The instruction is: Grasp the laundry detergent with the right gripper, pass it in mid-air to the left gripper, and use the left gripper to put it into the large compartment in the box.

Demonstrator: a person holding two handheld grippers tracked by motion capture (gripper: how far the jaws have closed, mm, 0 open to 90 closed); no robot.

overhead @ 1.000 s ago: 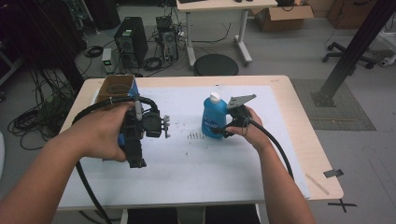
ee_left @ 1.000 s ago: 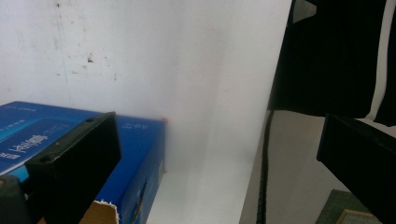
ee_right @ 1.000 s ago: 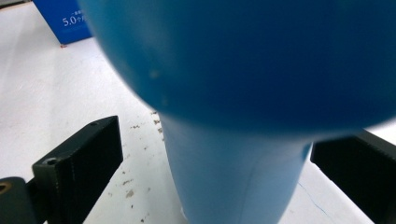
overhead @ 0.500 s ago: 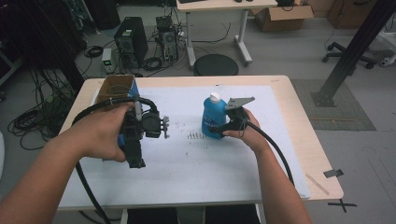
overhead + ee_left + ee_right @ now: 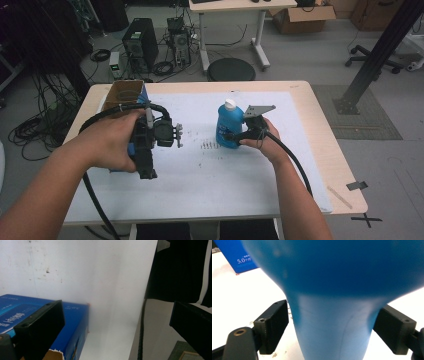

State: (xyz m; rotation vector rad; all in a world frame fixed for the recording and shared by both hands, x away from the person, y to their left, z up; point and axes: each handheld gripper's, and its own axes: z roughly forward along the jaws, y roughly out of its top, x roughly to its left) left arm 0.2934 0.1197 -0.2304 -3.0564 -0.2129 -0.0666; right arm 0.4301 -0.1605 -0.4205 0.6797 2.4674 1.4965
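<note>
Closing around the narrow waist of the upright blue bottle (image 5: 226, 127) mid-tabletop (image 5: 300, 107), my right tongs (image 5: 329, 327) seemingly had not yet pressed it. I held the left tongs (image 5: 120, 330) open, empty, beside the blue box (image 5: 75, 322).

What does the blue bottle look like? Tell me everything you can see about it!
The blue bottle stands upright on the white table cover, near the middle. It looks like smooth plastic, with a white cap on top and a narrower waist. The right gripper has its jaws on either side of that waist; they have just been closing, the right jaw at the bottle's side and a small gap at the left one.
</note>
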